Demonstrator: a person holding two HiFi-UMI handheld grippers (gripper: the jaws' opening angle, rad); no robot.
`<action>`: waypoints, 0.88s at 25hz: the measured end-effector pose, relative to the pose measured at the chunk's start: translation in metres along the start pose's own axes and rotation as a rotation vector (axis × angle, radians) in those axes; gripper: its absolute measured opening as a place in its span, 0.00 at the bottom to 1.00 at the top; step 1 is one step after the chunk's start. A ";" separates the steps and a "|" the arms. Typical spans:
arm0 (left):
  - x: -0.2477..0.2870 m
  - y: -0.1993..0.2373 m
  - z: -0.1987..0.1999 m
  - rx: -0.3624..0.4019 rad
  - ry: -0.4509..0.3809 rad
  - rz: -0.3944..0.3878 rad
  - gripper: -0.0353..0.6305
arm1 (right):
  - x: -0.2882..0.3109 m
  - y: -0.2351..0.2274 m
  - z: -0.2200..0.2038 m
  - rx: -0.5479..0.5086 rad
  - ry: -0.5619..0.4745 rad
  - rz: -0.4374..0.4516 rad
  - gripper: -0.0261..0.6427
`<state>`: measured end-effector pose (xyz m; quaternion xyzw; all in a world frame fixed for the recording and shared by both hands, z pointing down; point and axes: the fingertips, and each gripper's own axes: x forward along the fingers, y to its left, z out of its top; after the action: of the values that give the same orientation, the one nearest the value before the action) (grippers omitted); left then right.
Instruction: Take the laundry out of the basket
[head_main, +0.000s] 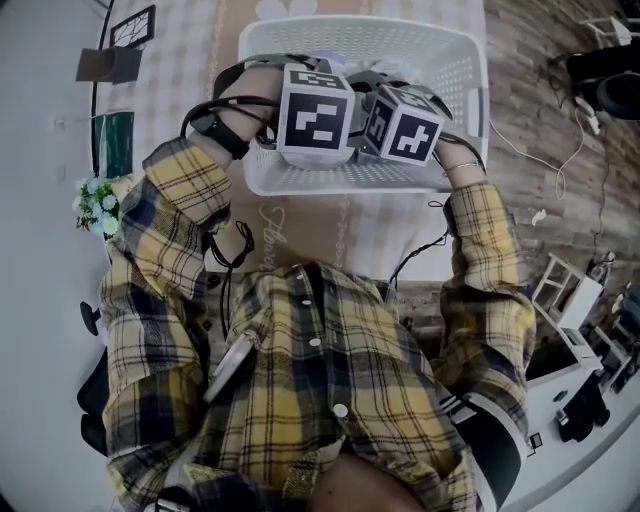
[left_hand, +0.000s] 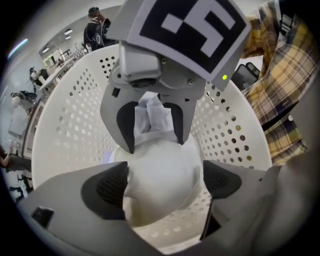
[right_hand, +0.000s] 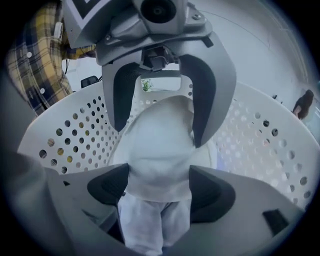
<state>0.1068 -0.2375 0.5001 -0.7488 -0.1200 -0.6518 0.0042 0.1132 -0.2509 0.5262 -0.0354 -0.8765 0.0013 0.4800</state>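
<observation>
A white perforated laundry basket (head_main: 300, 40) stands on the table in front of me. Both grippers are down inside it, face to face, and in the head view only their marker cubes (head_main: 315, 113) show. A white bundled garment (left_hand: 162, 170) lies between the wide-spread jaws of my left gripper (left_hand: 165, 186). It fills the gap and brushes the pads. The right gripper (left_hand: 155, 141) straddles the same garment from the far side. In the right gripper view the garment (right_hand: 160, 150) runs between the right gripper (right_hand: 157, 189) and the left gripper (right_hand: 159, 132). Both stand open around it.
The basket wall (left_hand: 65, 130) curves close around both grippers. The table carries a beige patterned cloth (head_main: 330, 220). A small bunch of flowers (head_main: 97, 205) sits at its left. Cables (head_main: 560, 150) lie on the wooden floor at the right. People (left_hand: 95, 27) stand far behind.
</observation>
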 end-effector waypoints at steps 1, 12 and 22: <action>0.004 0.002 -0.002 0.009 0.026 -0.008 0.78 | 0.002 0.000 -0.003 0.001 0.009 0.001 0.65; 0.042 0.014 -0.001 0.053 0.101 -0.070 0.78 | 0.023 0.011 -0.017 -0.037 0.024 0.081 0.58; 0.050 0.014 0.005 0.064 0.074 -0.082 0.48 | 0.024 0.014 -0.028 -0.101 0.054 0.086 0.26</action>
<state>0.1200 -0.2418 0.5502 -0.7181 -0.1712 -0.6745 0.0057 0.1243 -0.2366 0.5611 -0.0974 -0.8598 -0.0234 0.5006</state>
